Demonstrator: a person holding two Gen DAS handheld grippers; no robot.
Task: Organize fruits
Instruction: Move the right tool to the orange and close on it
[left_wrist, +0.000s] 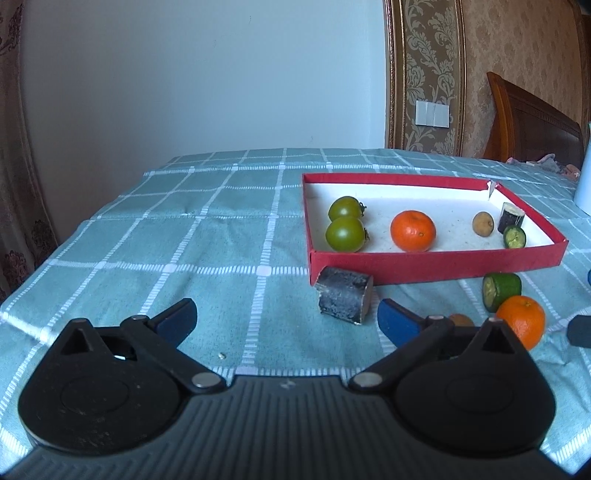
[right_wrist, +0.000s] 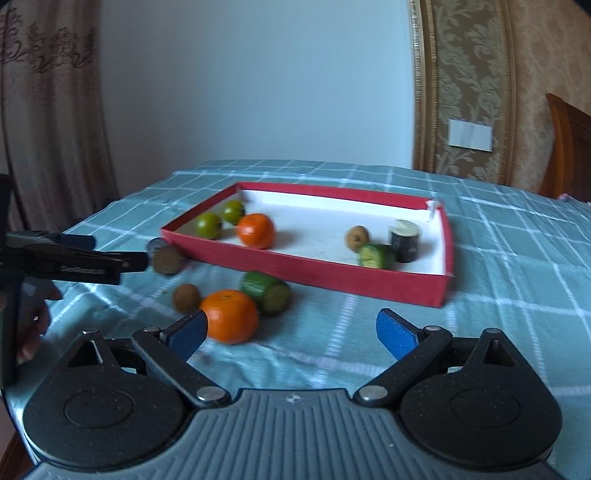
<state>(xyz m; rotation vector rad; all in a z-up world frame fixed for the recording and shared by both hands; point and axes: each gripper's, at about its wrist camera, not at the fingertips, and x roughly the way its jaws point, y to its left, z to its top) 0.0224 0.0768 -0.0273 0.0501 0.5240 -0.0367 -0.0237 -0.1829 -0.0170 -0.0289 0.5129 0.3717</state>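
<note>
A red tray (left_wrist: 436, 264) (right_wrist: 303, 267) holds two green tomatoes (left_wrist: 345, 234) (right_wrist: 208, 225), an orange (left_wrist: 413, 230) (right_wrist: 256, 230), a small brown fruit (left_wrist: 483, 223) (right_wrist: 357, 238), a dark cane piece (left_wrist: 511, 217) (right_wrist: 405, 240) and a green cut piece (left_wrist: 514, 237) (right_wrist: 376, 255). On the cloth outside lie a dark cane piece (left_wrist: 345, 300) (right_wrist: 166, 258), a cucumber piece (left_wrist: 501, 291) (right_wrist: 266, 292), an orange (left_wrist: 521, 321) (right_wrist: 229, 320) and a brown fruit (left_wrist: 461, 320) (right_wrist: 186, 297). My left gripper (left_wrist: 288, 319) is open, the cane piece just ahead. My right gripper (right_wrist: 291, 328) is open beside the loose orange.
The table carries a teal checked cloth (left_wrist: 207, 236). The left gripper also shows from the side at the left edge of the right wrist view (right_wrist: 88, 264). A white object (left_wrist: 583, 181) stands at the right edge. A wooden headboard (left_wrist: 532, 122) is behind.
</note>
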